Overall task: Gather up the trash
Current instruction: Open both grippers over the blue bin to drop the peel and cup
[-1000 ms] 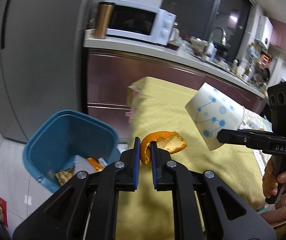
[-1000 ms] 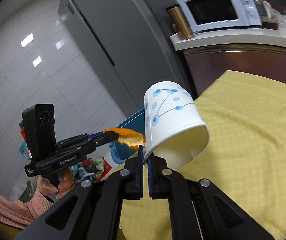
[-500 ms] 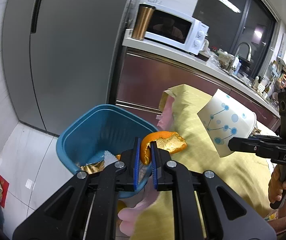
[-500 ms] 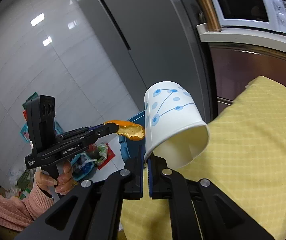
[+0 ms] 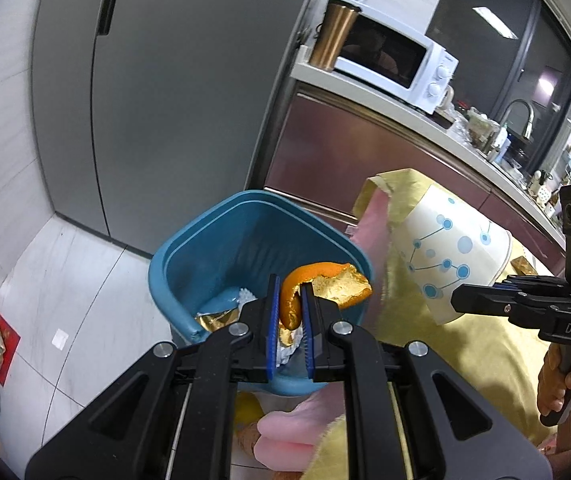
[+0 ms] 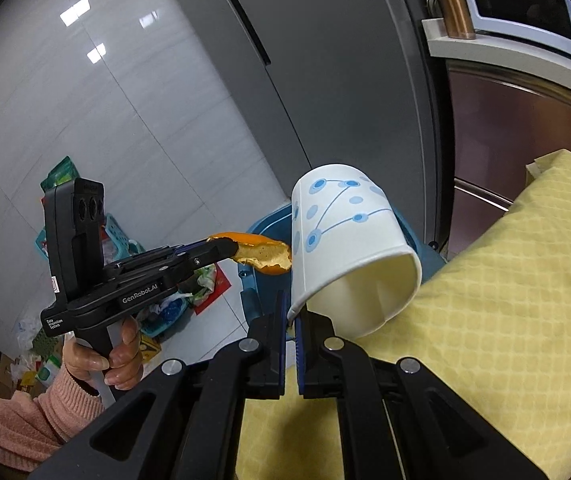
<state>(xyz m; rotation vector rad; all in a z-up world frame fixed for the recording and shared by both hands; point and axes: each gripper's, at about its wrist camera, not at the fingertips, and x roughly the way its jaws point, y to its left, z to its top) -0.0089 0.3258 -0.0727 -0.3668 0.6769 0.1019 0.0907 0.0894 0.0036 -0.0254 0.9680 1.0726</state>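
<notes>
Left wrist: curled orange peel (image 5: 317, 286) over glossy blue plastic bin (image 5: 189, 256)

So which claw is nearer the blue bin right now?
Left. The left claw, gripping orange peel, is over the blue bin; the right claw, holding the paper cup, is beside it above the yellow cloth.

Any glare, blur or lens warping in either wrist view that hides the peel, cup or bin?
Left wrist: sharp; fisheye bends the fridge; orange peel and blue bin evenly lit.
Right wrist: ceiling lights glare on wall tiles; paper cup crisp and hides most of the bin.
</notes>
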